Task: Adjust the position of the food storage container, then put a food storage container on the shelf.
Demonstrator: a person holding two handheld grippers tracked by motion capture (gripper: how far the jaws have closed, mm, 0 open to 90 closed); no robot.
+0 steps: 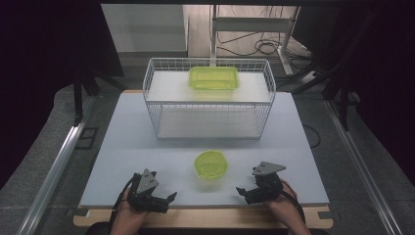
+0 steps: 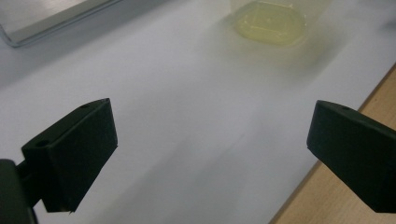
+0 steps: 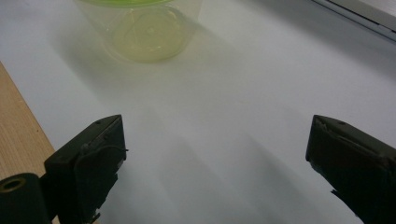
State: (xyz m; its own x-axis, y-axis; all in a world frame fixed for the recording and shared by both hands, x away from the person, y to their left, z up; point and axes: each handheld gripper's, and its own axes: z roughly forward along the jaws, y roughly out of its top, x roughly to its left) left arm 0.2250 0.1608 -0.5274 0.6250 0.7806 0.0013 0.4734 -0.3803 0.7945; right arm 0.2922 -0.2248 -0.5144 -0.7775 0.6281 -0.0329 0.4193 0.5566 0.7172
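Inspector: Status?
Assessor: Left gripper [image 1: 169,199] and right gripper [image 1: 243,192] both gape wide, empty, at the table's [image 1: 122,147] near edge. The round translucent green plastic bowl [image 1: 211,164] stands between them.
Inspector: Next?
Assessor: Likely a reach to grip its rim.

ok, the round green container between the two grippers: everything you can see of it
The round container is translucent yellow-green plastic, cup-like: a wide rim with a brighter green edge, walls tapering to a smaller flat base, as the right gripper view shows. It looks empty and stands upright on the white table top, in front of the wire basket. Nothing touches it; both grippers sit apart from it, jaws open.
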